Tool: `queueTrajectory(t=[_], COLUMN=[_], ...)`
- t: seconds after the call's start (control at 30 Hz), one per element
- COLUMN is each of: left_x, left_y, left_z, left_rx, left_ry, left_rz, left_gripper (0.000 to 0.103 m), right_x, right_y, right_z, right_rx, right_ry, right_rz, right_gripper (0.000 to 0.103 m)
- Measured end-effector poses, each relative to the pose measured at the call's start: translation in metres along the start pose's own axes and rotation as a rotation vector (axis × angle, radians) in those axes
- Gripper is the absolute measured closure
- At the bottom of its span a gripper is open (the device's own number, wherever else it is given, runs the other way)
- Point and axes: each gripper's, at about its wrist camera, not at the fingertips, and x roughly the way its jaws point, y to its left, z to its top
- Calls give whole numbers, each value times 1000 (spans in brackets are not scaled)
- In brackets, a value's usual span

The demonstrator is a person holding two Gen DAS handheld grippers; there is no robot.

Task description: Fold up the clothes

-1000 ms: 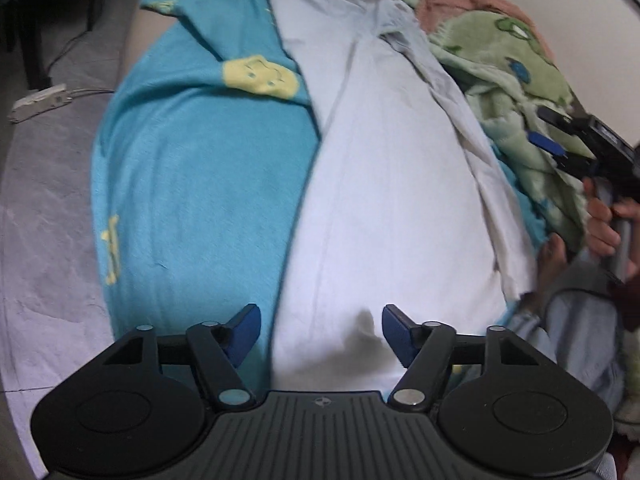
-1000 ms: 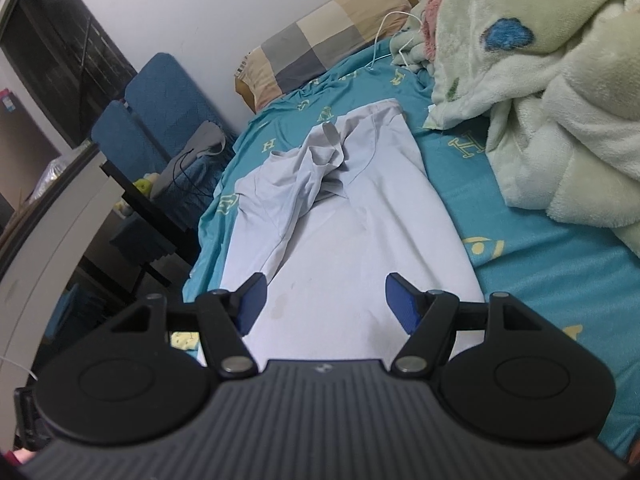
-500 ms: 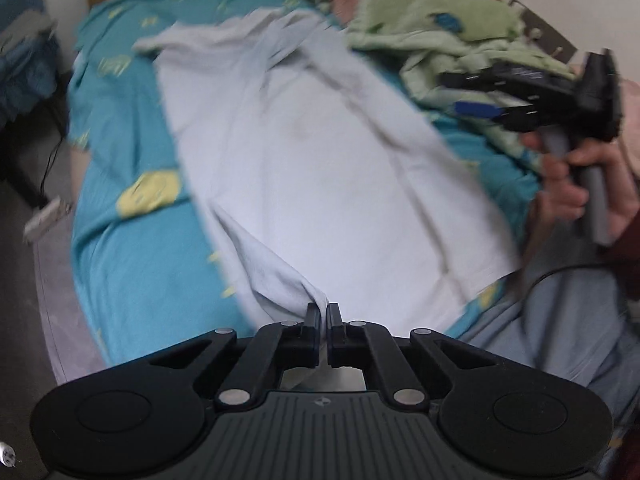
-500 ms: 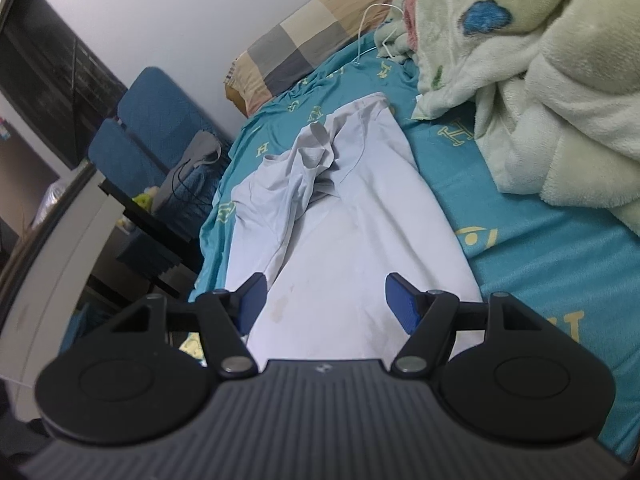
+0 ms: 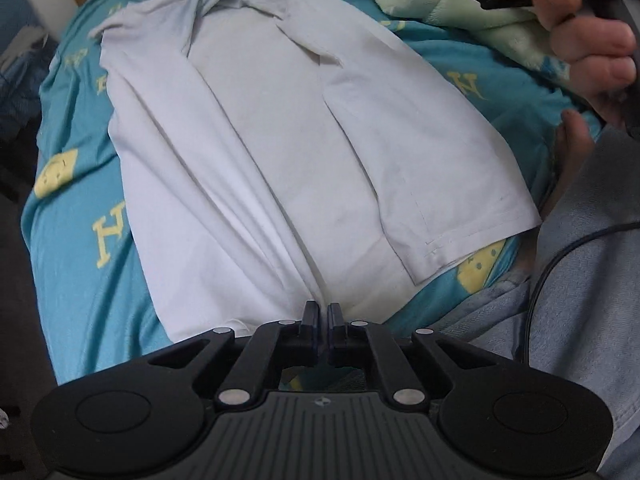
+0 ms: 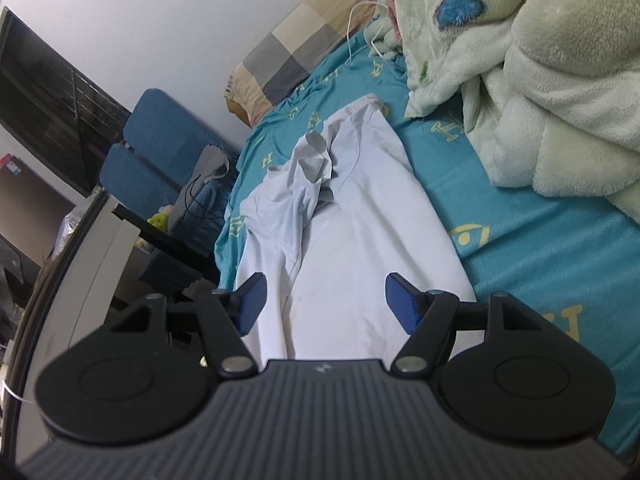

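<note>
Left wrist view: the left gripper point(image 5: 323, 314), spread wide a second ago, now pinches the near hem of the white shirt point(image 5: 280, 140) lying on the teal bedsheet point(image 5: 80, 208) (creases fan from the pinch), so a fold looks underway. The right gripper point(image 6: 324, 306) stays spread wide above the shirt, holding nothing.

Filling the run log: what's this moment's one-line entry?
left tool: shut on white shirt hem | right tool: open above shirt | bed sheet

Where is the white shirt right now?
The white shirt lies spread on the teal sheet, filling the middle of both views, with the green blanket to its right; the left gripper pinches its near hem.
</note>
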Motion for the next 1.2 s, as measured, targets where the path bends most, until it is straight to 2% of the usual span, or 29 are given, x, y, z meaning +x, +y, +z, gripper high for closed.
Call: queueTrajectory(t=[0.03,0.07,0.1,0.13,0.17,0.27,0.33,0.4,0.57,0.63,0.87,0.97,1.2], left_x=[-4,-9,-16,-22,-29,-40,-37,-27,19,20,20,21,21], left_y=[4,10,16,23,32,62,86,108,149,156,141,137,121], left_z=[1,1,1,1,2,5,9,11,11,8,8,9,3], left_rx=[-11,-29,-53,-77,-104,-208,-310,-403,-572,-599,-535,-518,-462], left_ry=[-5,-17,-33,-50,-72,-159,-204,-217,-80,-94,-59,-23,138], left_rz=[-27,-56,-85,-115,-133,-127,-95,-76,-74,-98,-185,-209,-300], left_gripper=[83,78,66,60,59,48,35,34,36,35,35,35,42], right_x=[1,3,5,6,8,10,8,5,6,9,27,27,21], right_y=[0,-1,-2,-3,-4,-9,-14,-19,-35,-39,-42,-43,-34], right_z=[0,-1,-2,-3,-4,-6,-8,-9,-14,-17,-32,-35,-50], right_rx=[-2,-4,-7,-10,-14,-16,-8,3,27,44,54,67,77], right_ry=[15,30,49,68,87,126,130,123,140,155,248,253,331], right_rz=[-2,-5,-17,-30,-42,-85,-118,-160,-270,-292,-340,-346,-346], right_gripper=[34,34,34,34,34,34,34,34,34,34,35,35,35])
